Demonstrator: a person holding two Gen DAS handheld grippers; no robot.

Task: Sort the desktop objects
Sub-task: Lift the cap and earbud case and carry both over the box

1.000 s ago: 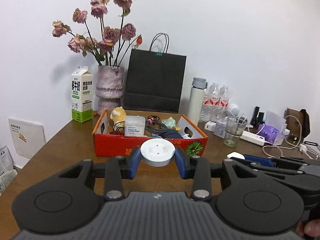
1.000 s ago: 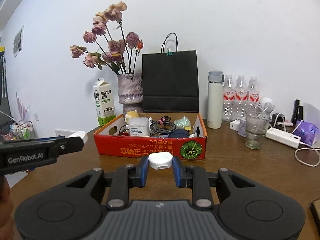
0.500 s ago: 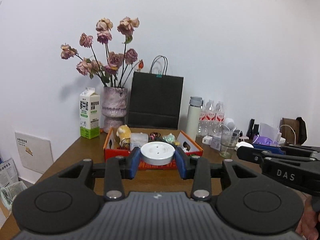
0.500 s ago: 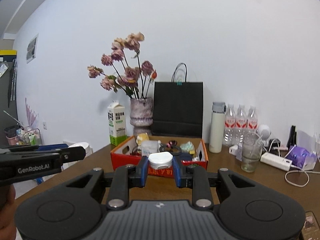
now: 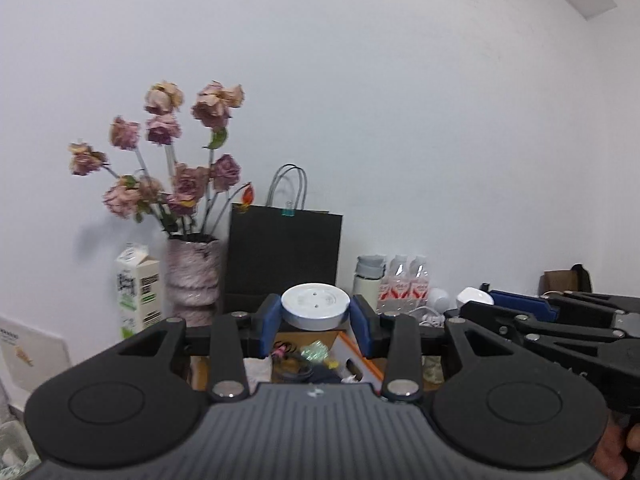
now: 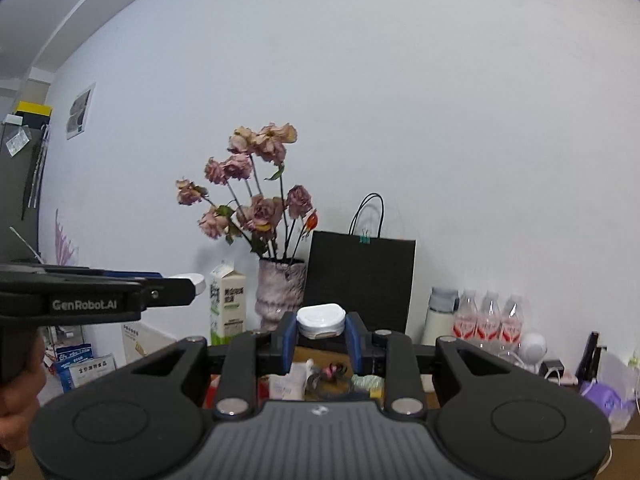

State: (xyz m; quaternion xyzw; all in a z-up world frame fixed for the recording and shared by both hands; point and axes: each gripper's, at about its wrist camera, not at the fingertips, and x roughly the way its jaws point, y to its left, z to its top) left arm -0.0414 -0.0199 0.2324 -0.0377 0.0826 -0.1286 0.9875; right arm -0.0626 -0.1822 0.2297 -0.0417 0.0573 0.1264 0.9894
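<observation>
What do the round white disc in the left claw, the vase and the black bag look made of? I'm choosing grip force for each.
Round white disc: likely hard plastic, smooth matte, with two small moulded holes on top. Vase: probably ceramic or stone, rough mottled pink-white surface. Black bag: looks like stiff matte paper, with flat creased sides and thin cord handles.

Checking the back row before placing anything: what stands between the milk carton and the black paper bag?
In the right wrist view, the vase of dried roses stands between the milk carton and the black paper bag, along the wall.
</observation>
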